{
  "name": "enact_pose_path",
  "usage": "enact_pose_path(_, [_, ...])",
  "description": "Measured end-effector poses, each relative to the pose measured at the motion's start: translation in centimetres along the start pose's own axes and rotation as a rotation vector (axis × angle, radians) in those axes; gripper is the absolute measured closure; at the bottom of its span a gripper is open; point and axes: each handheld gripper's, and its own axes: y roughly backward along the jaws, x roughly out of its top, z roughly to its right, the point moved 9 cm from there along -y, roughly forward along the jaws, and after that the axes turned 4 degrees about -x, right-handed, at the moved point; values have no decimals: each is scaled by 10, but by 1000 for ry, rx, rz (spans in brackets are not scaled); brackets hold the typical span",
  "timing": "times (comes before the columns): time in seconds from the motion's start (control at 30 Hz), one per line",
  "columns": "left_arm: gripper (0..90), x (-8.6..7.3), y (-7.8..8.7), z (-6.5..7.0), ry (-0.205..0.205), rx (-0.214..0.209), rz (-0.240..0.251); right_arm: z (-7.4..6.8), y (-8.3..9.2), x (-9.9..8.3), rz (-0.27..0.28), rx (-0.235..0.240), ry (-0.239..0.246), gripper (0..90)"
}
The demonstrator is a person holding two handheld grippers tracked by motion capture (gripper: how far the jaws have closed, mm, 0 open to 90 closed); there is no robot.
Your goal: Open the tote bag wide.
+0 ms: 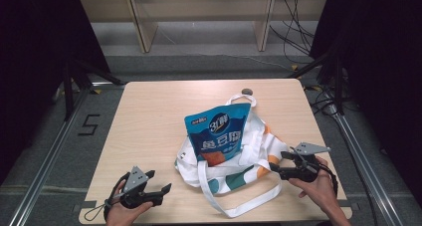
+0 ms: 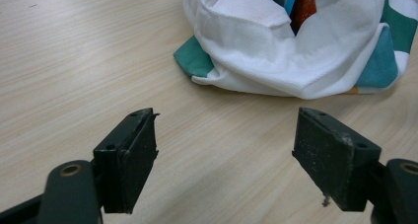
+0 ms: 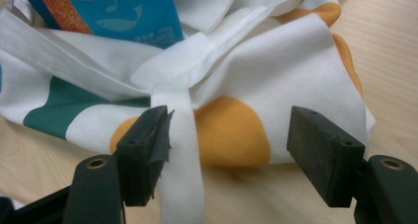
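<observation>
A white tote bag [image 1: 254,151] with teal and orange patches lies mid-table, and a blue snack packet [image 1: 219,131] stands up out of its mouth. My left gripper [image 1: 159,181] rests open at the table's front left, a short way from the bag. In the left gripper view its jaws [image 2: 226,150] stand wide over bare wood, with the bag's teal corner [image 2: 194,58] ahead. My right gripper [image 1: 276,161] is open at the bag's right edge. In the right gripper view its jaws [image 3: 229,145] face an orange patch, with a white strap [image 3: 182,174] running down beside the left jaw.
The light wooden table [image 1: 149,116] has bare room on its left half and along the far edge, where a small round grey disc [image 1: 247,91] sits. One long strap loop [image 1: 249,201] trails toward the front edge. Dark frame rails flank the table.
</observation>
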Motion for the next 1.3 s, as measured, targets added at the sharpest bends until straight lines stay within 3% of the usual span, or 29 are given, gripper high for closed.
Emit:
enact_pose_path(0.03, [223,-1,1,-1,-10,4,-16,3,2,-3,-14,-19,18,327])
enact_pose_path(0.07, [217,-2,1,-1,-7,10,-16,-3,3,-4,-21,3,-22,326])
enact_pose_path(0.1, [205,-2,0,0,-8,9,-19,-1,4,-5,-5,2,7,322])
enact_pose_path(0.17, [183,-3,0,1,-14,9,-26,-7,6,-9,-13,23,-20,309])
enact_pose_path(0.2, [183,-3,0,1,-12,7,-22,-5,6,-12,-26,-6,-3,308])
enact_pose_path(0.27, [181,-3,-1,2,-15,3,-25,-11,7,-17,-32,19,-16,300])
enact_pose_path(0.3, [178,-2,-1,3,-20,-1,-19,-11,9,-18,-42,19,7,293])
enact_pose_path(0.33, [175,-3,-1,3,-14,6,-28,-16,10,-20,-41,30,-16,290])
enact_pose_path(0.43, [163,-3,-2,3,-25,2,-27,-13,12,-24,-43,8,34,286])
enact_pose_path(0.5, [161,-4,-2,3,-15,9,-28,-17,13,-28,-46,18,4,285])
enact_pose_path(0.53, [160,-4,-2,3,-12,5,-24,-13,13,-29,-47,9,52,286])
enact_pose_path(0.57, [160,-4,-2,3,-12,5,-24,-13,15,-32,-62,-8,20,285])
enact_pose_path(0.63, [160,-4,-2,3,-13,1,-23,-10,17,-34,-50,-10,47,285])
enact_pose_path(0.67, [160,-4,-1,3,-20,9,-28,-9,18,-38,-65,-22,35,285])
enact_pose_path(0.7, [160,-4,-2,3,-20,9,-28,-11,19,-40,-74,10,35,286])
enact_pose_path(0.73, [160,-4,-2,3,-18,3,-24,-12,20,-42,-74,-16,3,286])
enact_pose_path(0.8, [160,-4,-3,3,-11,5,-16,-13,23,-45,-81,-6,-13,285])
enact_pose_path(0.83, [160,-4,-4,3,-8,5,-16,-9,21,-45,-62,-9,21,285])
enact_pose_path(0.87, [160,-4,-3,2,-13,7,-20,-9,22,-48,-85,-24,3,285])
enact_pose_path(0.97, [160,-5,-3,2,-21,11,-30,-9,24,-50,-82,-21,7,285])
enact_pose_path(1.0, [160,-5,-4,2,-20,9,-32,-6,23,-51,-84,-27,41,285])
enact_pose_path(1.03, [160,-5,-4,2,-21,7,-31,-6,24,-51,-85,-29,44,285])
enact_pose_path(1.07, [160,-5,-5,2,-22,7,-29,-9,23,-51,-84,-33,11,285])
enact_pose_path(1.1, [160,-5,-4,2,-22,8,-32,-3,24,-50,-81,-45,63,284])
enact_pose_path(1.13, [160,-5,-4,2,-22,6,-33,-7,24,-51,-88,-44,17,284])
enact_pose_path(1.17, [160,-5,-4,2,-21,10,-30,-3,24,-50,-79,-42,64,284])
enact_pose_path(1.2, [160,-4,-3,0,-45,8,-33,-4,24,-50,-85,-43,53,284])
enact_pose_path(1.27, [160,-4,-5,1,-28,10,-23,-10,23,-50,-78,-15,-1,283])
enact_pose_path(1.3, [160,-6,-5,1,-17,10,-32,-8,23,-50,-79,-27,20,284])
